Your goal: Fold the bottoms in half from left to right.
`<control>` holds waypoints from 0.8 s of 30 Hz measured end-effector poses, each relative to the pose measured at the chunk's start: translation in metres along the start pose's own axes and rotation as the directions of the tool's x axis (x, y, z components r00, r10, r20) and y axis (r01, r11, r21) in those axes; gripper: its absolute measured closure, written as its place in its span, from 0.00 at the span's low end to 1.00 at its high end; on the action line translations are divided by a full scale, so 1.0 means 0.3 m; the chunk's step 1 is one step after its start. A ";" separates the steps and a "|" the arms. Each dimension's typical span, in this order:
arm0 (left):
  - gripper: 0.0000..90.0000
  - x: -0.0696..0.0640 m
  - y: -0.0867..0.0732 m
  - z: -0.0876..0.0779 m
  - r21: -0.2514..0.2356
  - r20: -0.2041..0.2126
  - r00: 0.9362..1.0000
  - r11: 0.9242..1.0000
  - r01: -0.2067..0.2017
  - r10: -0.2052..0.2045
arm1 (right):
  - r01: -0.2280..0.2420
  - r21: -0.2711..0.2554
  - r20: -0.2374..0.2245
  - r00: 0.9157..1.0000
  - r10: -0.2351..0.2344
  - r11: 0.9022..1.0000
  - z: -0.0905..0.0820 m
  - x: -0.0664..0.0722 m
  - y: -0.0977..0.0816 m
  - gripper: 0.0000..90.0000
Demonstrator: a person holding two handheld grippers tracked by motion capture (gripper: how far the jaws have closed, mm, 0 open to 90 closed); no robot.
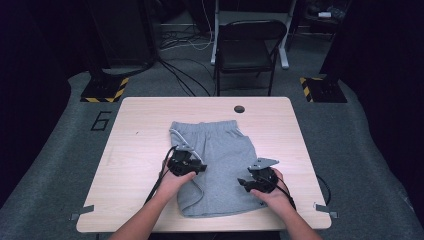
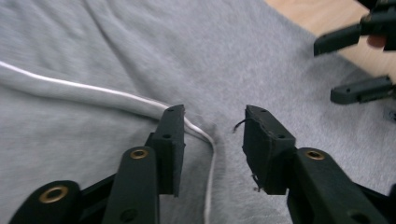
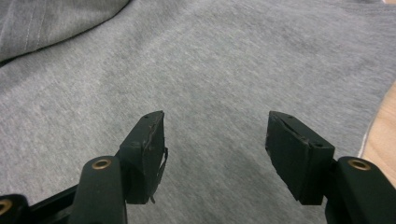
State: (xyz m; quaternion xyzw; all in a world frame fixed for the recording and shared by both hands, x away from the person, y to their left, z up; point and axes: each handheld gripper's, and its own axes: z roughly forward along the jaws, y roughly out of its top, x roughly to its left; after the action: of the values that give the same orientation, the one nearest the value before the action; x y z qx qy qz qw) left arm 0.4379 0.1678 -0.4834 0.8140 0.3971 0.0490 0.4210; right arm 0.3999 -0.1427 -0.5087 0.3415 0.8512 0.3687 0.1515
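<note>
Grey shorts (image 1: pixel 215 165) lie flat in the middle of the wooden surface (image 1: pixel 135 150), waistband toward the far edge. Over their left side hovers the left gripper (image 1: pixel 192 166), jaws parted with nothing pinched, a white cord (image 2: pixel 140 98) running just under them. At the shorts' right edge the right gripper (image 1: pixel 250 181) stands open over bare cloth. Hands hide part of both grippers from above. On the floor beside the surface a "6" (image 1: pixel 101 120) can be read.

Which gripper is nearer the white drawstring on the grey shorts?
Left. The left gripper hangs open right over the drawstring; the right gripper sits across the shorts, near their other edge.
</note>
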 end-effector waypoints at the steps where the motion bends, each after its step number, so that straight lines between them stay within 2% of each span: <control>1: 0.64 0.011 0.000 -0.019 -0.003 -0.014 1.000 1.000 -0.005 0.005 | 0.012 0.003 -0.002 1.000 -0.012 1.000 0.000 -0.001 -0.001 0.41; 4: 0.64 0.027 -0.011 -0.047 0.005 -0.060 0.998 1.000 -0.028 0.029 | 0.012 0.007 -0.002 1.000 -0.012 1.000 0.002 0.005 -0.001 0.41; 6: 0.66 0.041 -0.028 -0.059 0.019 -0.079 0.996 0.999 -0.033 0.034 | 0.006 0.003 0.001 1.000 -0.006 1.000 0.000 0.006 0.000 0.41; 7: 0.66 0.049 -0.046 -0.059 0.024 -0.097 0.995 0.999 -0.021 0.023 | -0.003 0.002 0.003 1.000 0.003 1.000 -0.001 0.008 0.001 0.41; 9: 0.67 0.059 -0.061 -0.056 0.042 -0.101 0.995 0.999 -0.020 0.025 | 0.003 -0.006 0.001 1.000 -0.003 1.000 -0.003 0.004 0.002 0.41; 10: 0.67 0.057 -0.071 -0.050 0.039 -0.103 0.995 0.999 -0.004 0.008 | 0.003 -0.006 0.001 1.000 -0.003 1.000 -0.003 0.004 0.002 0.41; 12: 0.65 0.042 -0.084 -0.034 0.054 -0.113 0.993 0.998 -0.032 0.038 | -0.001 -0.009 0.003 1.000 0.001 1.000 -0.005 0.006 0.003 0.41; 15: 0.64 0.005 -0.089 -0.009 0.065 -0.088 0.994 0.996 -0.066 0.071 | 0.000 -0.016 0.006 1.000 0.000 1.000 -0.005 0.007 0.004 0.41; 22: 0.62 -0.052 -0.085 0.041 0.057 -0.001 0.998 0.996 -0.065 0.065 | 0.002 -0.022 0.006 1.000 -0.001 1.000 -0.013 0.004 0.008 0.41; 24: 0.61 -0.055 -0.082 0.043 0.049 -0.006 0.997 0.996 -0.075 0.076 | 0.004 -0.023 0.012 1.000 -0.003 1.000 -0.017 0.007 0.016 0.40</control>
State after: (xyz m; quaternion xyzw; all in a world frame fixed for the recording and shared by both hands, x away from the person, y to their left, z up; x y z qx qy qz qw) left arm 0.4172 0.1563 -0.5052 0.8383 0.3687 0.0585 0.3973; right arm 0.3981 -0.1416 -0.5018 0.3405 0.8464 0.3762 0.1614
